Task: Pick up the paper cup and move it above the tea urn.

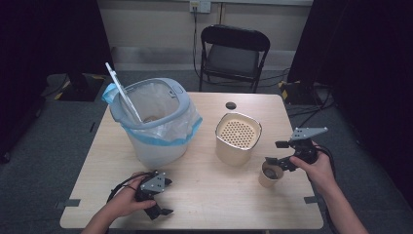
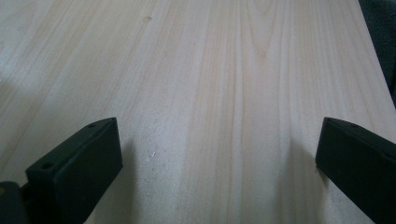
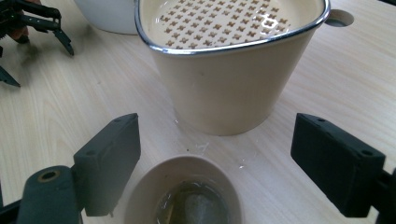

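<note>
A small beige paper cup (image 1: 271,175) stands near the table's right front, with dark liquid and a pale lump in it (image 3: 194,207). My right gripper (image 1: 275,152) hovers just over it, open; in the right gripper view (image 3: 217,140) the cup's rim (image 3: 140,196) lies low between the two jaws, and the pads (image 3: 109,158) are not pressing on it. Just behind the cup stands a beige container with a perforated top (image 1: 237,136) (image 3: 224,84). My left gripper (image 1: 166,197) rests at the table's front left, open over bare wood (image 2: 219,140).
A grey bin (image 1: 168,90) lined with a clear bag stands at the back left, a white strip (image 1: 122,92) sticking out of it. A round cable hole (image 1: 231,105) is in the table behind the container. A black folding chair (image 1: 234,48) stands beyond the table.
</note>
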`<state>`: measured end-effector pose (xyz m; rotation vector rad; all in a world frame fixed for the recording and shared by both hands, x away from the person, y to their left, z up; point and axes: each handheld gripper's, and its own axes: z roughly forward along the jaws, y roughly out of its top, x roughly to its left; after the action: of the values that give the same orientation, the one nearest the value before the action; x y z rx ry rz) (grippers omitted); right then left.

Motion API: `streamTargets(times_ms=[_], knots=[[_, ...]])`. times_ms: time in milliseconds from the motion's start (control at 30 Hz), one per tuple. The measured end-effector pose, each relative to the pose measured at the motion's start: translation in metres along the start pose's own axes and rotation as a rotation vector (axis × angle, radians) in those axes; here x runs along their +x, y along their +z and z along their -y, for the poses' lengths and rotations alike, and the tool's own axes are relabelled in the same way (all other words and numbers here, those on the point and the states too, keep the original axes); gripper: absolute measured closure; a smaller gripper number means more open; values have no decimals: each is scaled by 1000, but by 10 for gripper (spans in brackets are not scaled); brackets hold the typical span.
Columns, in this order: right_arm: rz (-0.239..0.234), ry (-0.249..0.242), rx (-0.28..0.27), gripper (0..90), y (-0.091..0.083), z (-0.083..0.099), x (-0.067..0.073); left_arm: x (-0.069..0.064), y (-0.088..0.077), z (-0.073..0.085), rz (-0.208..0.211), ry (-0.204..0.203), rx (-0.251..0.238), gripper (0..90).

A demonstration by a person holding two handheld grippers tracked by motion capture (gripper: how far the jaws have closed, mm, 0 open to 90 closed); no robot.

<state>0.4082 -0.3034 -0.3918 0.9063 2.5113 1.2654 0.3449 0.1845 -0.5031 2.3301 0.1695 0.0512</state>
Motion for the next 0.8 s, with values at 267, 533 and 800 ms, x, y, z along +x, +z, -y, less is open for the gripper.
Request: streamTargets(times_ms=[267,533,800], knots=[[-14,18,-13,155,-1,14,3,0,0,0,0,0,-1,0],[-20,23,-2,152,0,23,6,0,0,0,0,0,-1,0],[-30,33,-12,152,1,32,8,0,0,0,0,1,6,0]])
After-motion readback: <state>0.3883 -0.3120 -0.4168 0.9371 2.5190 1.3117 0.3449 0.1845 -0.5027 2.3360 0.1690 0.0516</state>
